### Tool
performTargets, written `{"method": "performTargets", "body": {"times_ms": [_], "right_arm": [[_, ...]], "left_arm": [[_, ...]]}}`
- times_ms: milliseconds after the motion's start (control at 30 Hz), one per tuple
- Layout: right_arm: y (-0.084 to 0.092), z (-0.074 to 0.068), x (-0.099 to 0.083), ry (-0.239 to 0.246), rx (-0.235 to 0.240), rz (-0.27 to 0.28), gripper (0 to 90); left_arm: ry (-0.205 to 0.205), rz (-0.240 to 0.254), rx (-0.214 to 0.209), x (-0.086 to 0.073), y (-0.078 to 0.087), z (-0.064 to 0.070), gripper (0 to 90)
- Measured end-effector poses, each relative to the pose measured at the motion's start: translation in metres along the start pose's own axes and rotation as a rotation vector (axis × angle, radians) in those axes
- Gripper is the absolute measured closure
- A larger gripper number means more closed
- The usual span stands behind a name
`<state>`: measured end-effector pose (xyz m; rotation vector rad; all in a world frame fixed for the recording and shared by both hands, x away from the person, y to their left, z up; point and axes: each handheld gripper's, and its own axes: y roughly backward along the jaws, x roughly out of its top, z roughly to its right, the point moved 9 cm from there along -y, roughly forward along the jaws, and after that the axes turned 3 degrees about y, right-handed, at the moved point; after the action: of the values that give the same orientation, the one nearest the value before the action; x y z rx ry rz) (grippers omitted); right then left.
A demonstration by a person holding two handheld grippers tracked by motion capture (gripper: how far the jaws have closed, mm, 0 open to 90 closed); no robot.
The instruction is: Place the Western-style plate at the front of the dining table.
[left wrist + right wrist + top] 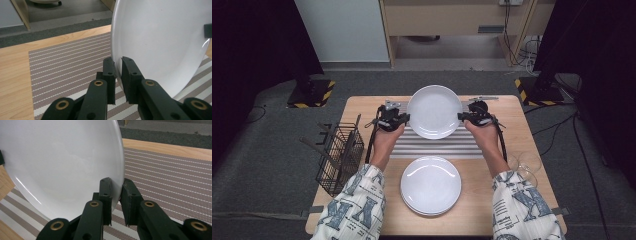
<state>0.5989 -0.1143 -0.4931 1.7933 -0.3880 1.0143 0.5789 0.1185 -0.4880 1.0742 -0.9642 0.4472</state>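
White plate (434,111): held tilted above the striped mat (437,147), at the bench's (362,107) far middle. Left gripper (404,120): fingers (109,72) pinched on the plate's left rim. Right gripper (462,118): fingers (105,191) pinched on its right rim. Plate stack (430,185): near the front edge. Wire basket (339,157): at the left edge.

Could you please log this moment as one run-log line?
left gripper: shut on plate rim | right gripper: shut on opposite rim | plate: tilted above striped mat | plate stack: untouched
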Motion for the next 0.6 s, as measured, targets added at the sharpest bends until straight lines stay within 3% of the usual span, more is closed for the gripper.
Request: {"method": "performTargets", "body": {"times_ms": [167, 600], "right_arm": [[0.000, 0.002, -0.003, 0.002, -0.007, -0.011, 79.5], [0.007, 0.011, -0.006, -0.006, -0.028, -0.013, 79.1]], "left_arm": [[0.017, 0.000, -0.007, -0.005, -0.004, 0.002, 80.9], [-0.001, -0.001, -0.022, -0.003, -0.006, 0.013, 80.8]]}}
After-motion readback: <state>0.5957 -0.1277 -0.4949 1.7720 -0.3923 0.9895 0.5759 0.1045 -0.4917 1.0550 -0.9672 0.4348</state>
